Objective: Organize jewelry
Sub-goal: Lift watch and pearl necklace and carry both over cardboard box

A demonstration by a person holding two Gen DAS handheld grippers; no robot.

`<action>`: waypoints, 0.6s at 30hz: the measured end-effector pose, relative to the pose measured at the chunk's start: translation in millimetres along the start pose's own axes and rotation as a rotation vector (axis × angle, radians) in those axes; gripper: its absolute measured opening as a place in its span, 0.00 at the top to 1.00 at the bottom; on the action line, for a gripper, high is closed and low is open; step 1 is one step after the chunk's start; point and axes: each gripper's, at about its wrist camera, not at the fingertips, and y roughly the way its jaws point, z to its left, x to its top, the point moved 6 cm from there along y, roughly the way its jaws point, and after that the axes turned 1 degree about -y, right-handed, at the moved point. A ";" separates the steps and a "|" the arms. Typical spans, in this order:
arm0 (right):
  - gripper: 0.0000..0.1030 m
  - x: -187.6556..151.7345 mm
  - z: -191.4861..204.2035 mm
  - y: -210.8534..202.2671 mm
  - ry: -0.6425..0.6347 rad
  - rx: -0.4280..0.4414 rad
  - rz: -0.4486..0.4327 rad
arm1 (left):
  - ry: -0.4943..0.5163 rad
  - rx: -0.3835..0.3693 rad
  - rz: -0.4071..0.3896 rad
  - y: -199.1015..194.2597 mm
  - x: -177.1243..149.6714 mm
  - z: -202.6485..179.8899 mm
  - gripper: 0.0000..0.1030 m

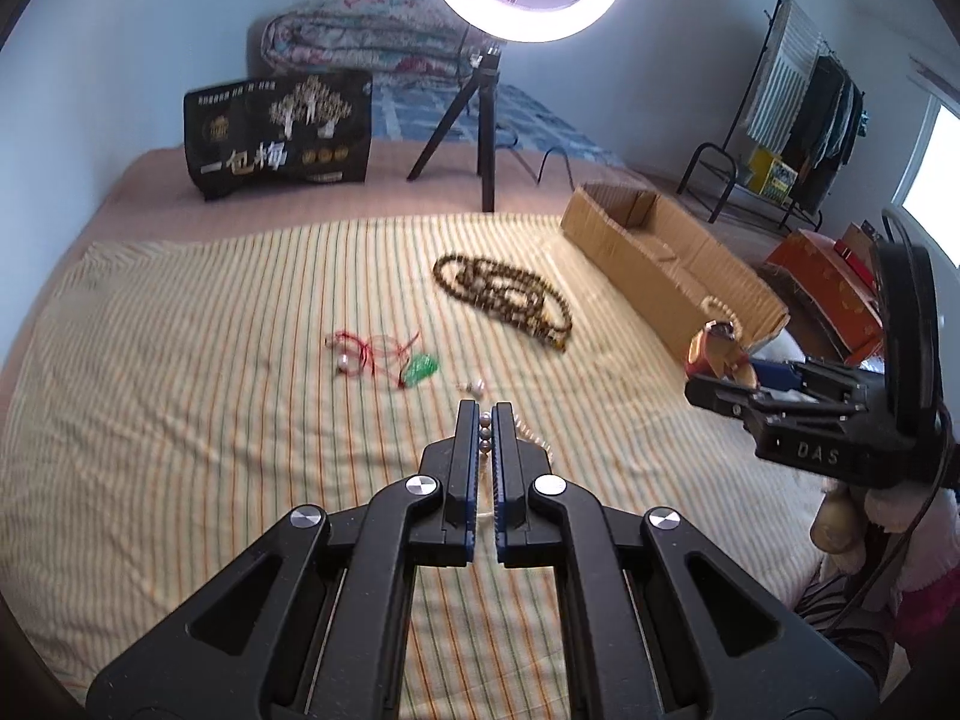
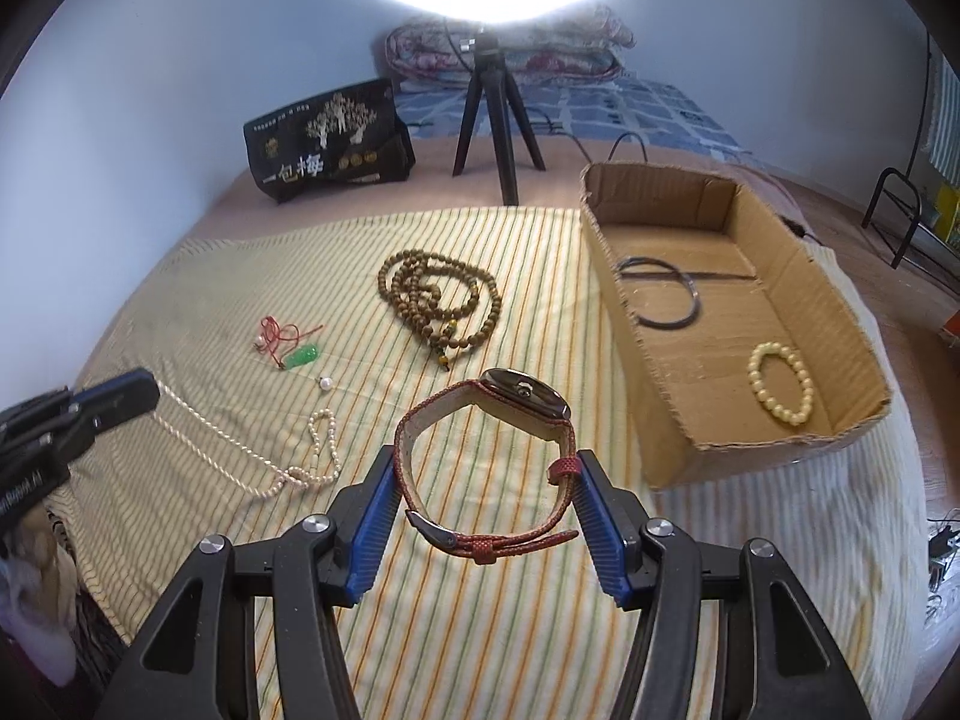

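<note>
My right hand-held gripper: clamped across a red-strapped watch, strap loop lying crosswise, face ahead. Its view alone shows inside the cardboard box ahead-right. My left hand-held gripper: together on a pearl strand trailing rightward.

Both wrist views downward over bedspread

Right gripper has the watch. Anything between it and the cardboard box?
Nothing visible. The watch hangs in the right gripper above bare striped cloth, and the box sits open-topped just to its right, holding only a dark ring and a pale bracelet.
</note>
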 end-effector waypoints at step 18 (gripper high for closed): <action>0.43 13.6 -33.9 -50.5 0.020 -0.025 -0.100 | 0.039 -0.065 -0.128 -29.0 78.2 -35.5 0.98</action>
